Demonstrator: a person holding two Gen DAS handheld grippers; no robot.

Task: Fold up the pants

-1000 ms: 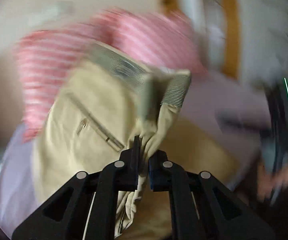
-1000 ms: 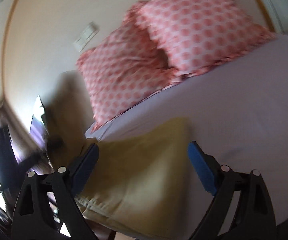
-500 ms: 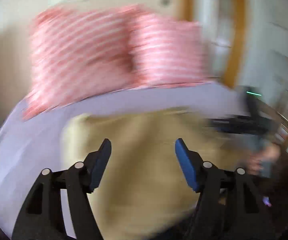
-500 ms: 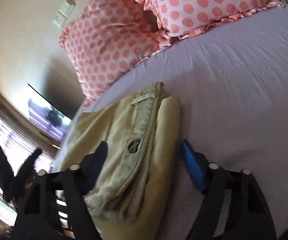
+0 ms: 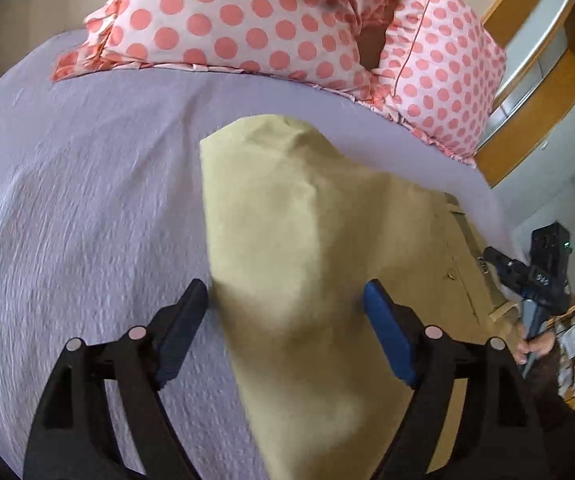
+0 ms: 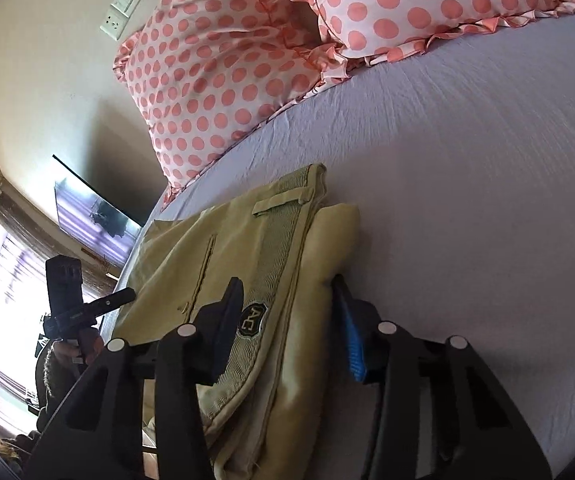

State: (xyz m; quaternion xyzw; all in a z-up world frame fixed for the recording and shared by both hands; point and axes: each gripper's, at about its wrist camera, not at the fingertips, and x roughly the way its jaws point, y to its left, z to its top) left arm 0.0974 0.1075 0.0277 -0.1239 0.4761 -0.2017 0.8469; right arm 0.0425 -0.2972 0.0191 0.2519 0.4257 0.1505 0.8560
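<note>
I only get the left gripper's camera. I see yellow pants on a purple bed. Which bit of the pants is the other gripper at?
Observer: The right gripper is open over the ribbed waistband of the pants.
Child: Is there anything on that band?
Observer: Yes, a small dark badge with letters, right by the fingers.
Child: Is it folded there?
Observer: It looks so: another layer pokes out beside the waistband.

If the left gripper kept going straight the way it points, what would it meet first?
Probably the pants: the open left gripper has the folded cloth right ahead between its fingers, with the pillows farther beyond. Depth is unclear.
</note>
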